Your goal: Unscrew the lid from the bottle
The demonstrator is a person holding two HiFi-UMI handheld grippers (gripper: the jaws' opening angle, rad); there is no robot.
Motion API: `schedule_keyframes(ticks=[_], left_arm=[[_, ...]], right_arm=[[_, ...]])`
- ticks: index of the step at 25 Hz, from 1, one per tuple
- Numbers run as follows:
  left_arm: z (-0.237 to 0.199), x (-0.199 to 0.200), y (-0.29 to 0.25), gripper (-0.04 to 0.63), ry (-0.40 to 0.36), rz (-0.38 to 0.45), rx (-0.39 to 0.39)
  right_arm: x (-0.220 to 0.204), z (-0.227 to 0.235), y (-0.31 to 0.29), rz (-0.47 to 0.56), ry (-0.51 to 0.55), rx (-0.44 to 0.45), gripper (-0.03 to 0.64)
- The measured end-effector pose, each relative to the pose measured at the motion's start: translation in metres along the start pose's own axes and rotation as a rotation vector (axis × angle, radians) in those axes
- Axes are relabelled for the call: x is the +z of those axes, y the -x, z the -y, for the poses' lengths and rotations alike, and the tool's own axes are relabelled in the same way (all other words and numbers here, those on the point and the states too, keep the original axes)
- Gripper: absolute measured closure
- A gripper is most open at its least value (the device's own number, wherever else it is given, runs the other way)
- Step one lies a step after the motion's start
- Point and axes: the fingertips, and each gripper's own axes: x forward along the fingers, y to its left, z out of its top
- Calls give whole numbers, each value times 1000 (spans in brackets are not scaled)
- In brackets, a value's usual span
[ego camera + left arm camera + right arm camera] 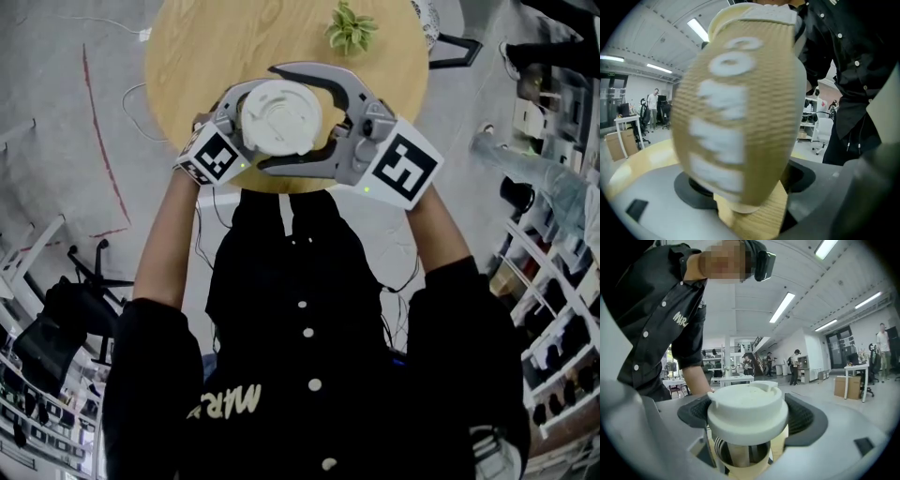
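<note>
One bottle [740, 103] pinched by left tool [745, 190], one white lid [279, 114] gripped by right tool [748, 418]

A round wooden table [206, 56] carries a small green plant [351, 28] near its far edge.

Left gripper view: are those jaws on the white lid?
No, the left gripper grips the bottle by its tan sleeved body, while the lid sits between the jaws of the right gripper.
</note>
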Motion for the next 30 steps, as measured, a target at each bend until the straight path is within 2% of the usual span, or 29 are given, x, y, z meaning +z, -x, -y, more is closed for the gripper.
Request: schedule_keyframes(ticks=[3, 6, 8, 11, 14, 18, 21, 24, 28, 30], left_arm=[[0, 1, 13, 218, 18, -41, 27], [0, 6, 33, 216, 33, -80, 70], [-1, 11, 48, 216, 37, -98, 100], [-3, 20, 73, 216, 16, -144, 144], [8, 34, 99, 218, 8, -182, 168], [18, 66, 139, 233, 7, -155, 252], [8, 106, 163, 315, 29, -55, 357], [5, 151, 183, 375, 40, 26, 498], [-10, 205, 216, 570, 65, 75, 716], [-17, 222, 231, 589, 99, 80, 811]], right_arm=[[30, 3, 10, 10, -66, -59, 147], [66, 3, 26, 66, -133, -110, 147], [87, 5, 36, 91, -132, -148, 147], [106, 9, 53, 66, -107, -217, 147], [126, 9, 76, 98, -148, -278, 147], [151, 5, 101, 127, -126, -373, 147], [162, 10, 118, 145, -90, -440, 147], [171, 9, 137, 159, -75, -513, 146], [183, 11, 162, 200, -61, -619, 146], [186, 11, 174, 228, -55, -647, 146]])
